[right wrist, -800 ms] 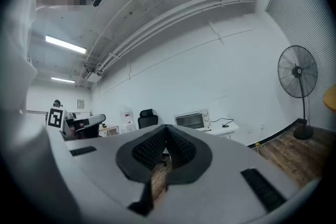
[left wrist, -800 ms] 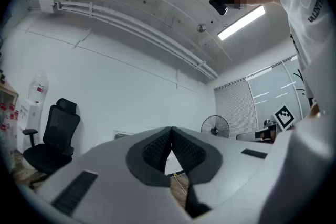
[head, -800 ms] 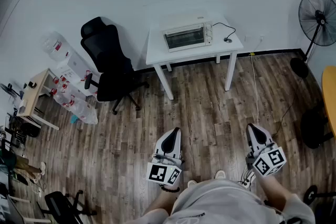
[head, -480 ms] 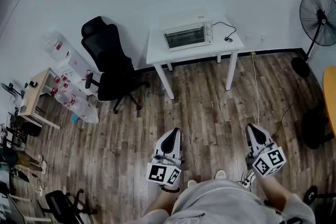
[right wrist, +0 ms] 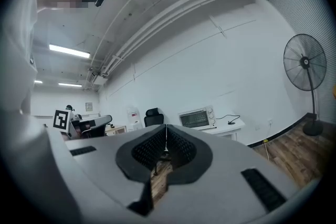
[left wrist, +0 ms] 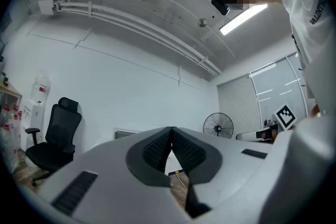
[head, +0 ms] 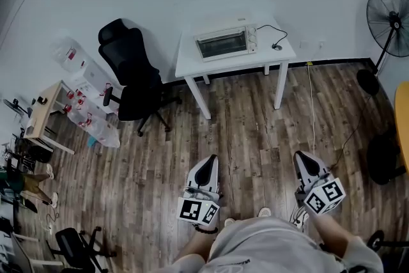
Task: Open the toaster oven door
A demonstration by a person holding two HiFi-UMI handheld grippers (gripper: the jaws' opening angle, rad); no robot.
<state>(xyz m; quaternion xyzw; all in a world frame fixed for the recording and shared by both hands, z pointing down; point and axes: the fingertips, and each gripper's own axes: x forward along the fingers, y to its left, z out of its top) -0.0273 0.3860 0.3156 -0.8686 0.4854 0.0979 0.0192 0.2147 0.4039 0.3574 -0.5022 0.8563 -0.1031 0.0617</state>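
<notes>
A silver toaster oven (head: 225,43) stands on a white table (head: 192,64) against the far wall, its glass door closed. The right gripper view also shows the toaster oven (right wrist: 196,117), small and far off. My left gripper (head: 209,163) and right gripper (head: 299,158) hang low by the person's body, well short of the table, over the wood floor. Both are shut with nothing between the jaws; the left gripper (left wrist: 171,129) and the right gripper (right wrist: 166,127) each show their pads pressed together.
A black office chair (head: 131,81) stands left of the table. A standing fan (head: 389,16) is at the right wall. Water bottles and a small wooden table (head: 43,112) sit at the left. A cable (head: 311,99) runs along the floor right of the table.
The view has shifted slightly; the right gripper sits a little further left and lower in the head view. Jaws stay shut.
</notes>
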